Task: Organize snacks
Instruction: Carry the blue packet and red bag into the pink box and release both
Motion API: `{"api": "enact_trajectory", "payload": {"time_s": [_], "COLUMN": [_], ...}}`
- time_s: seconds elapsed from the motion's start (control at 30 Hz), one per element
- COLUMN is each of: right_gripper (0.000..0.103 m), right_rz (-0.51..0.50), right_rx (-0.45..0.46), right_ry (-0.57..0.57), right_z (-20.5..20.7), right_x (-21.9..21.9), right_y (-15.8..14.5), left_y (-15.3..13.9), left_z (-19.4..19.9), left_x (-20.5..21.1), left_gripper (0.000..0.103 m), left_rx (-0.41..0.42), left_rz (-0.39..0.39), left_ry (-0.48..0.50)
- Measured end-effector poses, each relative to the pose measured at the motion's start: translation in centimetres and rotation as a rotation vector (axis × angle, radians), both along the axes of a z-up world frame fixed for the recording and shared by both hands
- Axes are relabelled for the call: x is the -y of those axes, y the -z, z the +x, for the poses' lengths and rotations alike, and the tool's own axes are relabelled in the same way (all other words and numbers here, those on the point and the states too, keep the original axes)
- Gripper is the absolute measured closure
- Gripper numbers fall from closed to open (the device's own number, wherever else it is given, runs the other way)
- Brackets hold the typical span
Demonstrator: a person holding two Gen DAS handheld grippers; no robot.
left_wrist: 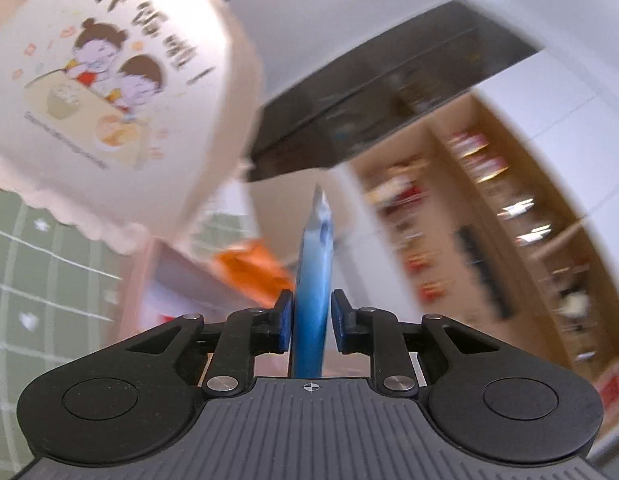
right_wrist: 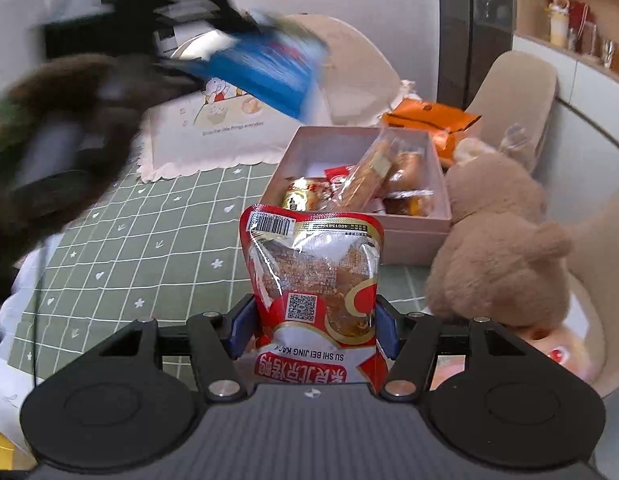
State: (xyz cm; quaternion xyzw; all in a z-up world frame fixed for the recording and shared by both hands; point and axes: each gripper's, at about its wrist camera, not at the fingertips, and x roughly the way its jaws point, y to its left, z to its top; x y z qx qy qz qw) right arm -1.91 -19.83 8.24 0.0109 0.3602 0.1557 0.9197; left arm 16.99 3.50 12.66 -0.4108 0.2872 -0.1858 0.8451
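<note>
The left tongs (left_wrist: 311, 322) pinch a thin blue packet (left_wrist: 314, 280) edge-on; the right tongs (right_wrist: 312, 334), spread wider, clamp a red snack pouch (right_wrist: 313, 288) above the green-checked tabletop (right_wrist: 149, 240).

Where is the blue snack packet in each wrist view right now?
Left wrist: the blue packet stands edge-on at centre, clamped between the left gripper fingers.
Right wrist: the same blue packet is blurred at upper left, above the pink box.
Shared landmark: the cartoon-printed food cover, upper left in both.
</note>
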Motion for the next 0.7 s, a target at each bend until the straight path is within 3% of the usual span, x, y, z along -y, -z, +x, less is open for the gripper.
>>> {"api": "enact_trajectory", "payload": {"time_s": [0.17, 0.33, 0.4, 0.5, 0.57, 0.63, 0.7], "right_gripper": [0.041, 0.041, 0.041, 0.038, 0.018, 0.018, 0.018], "right_rz": [-0.018, -0.041, -0.048, -0.07, -0.069, -0.071, -0.107], "right_rx": [-0.006, 0.043, 0.091, 0.153, 0.184, 0.181, 0.111], "right_ry": [0.052, 0.099, 0.107, 0.126, 0.145, 0.137, 0.16], "right_z": [-0.2, 2.3, 4.4, 8.9, 12.5, 16.2, 18.2], "right_x": [2.0, 3.6, 3.2, 1.8, 0.8, -0.2, -1.0], "right_y": [0.0, -1.6, -3.3, -5.6, -6.0, -5.2, -3.8], "left_y": [2.8, 3.4, 4.1, 5.4, 6.1, 6.2, 6.2], "left_z": [-1.0, -6.7, -9.3, -12.1, -13.1, -14.0, -14.9], "left_x": [-1.2, -0.9, -0.3, -0.1, -0.1, -0.4, -0.8], "left_gripper": [0.08, 0.08, 0.08, 0.08, 0.08, 0.08, 0.08], "left_rx": [-0.052, -0.011, -0.019, -0.063, -0.093, -0.103, -0.096], "left_rz": [0.127, 0.479, 0.572, 0.602, 0.607, 0.616, 0.648], "left_ry": [0.005, 0.089, 0.137, 0.168, 0.171, 0.166, 0.153]}}
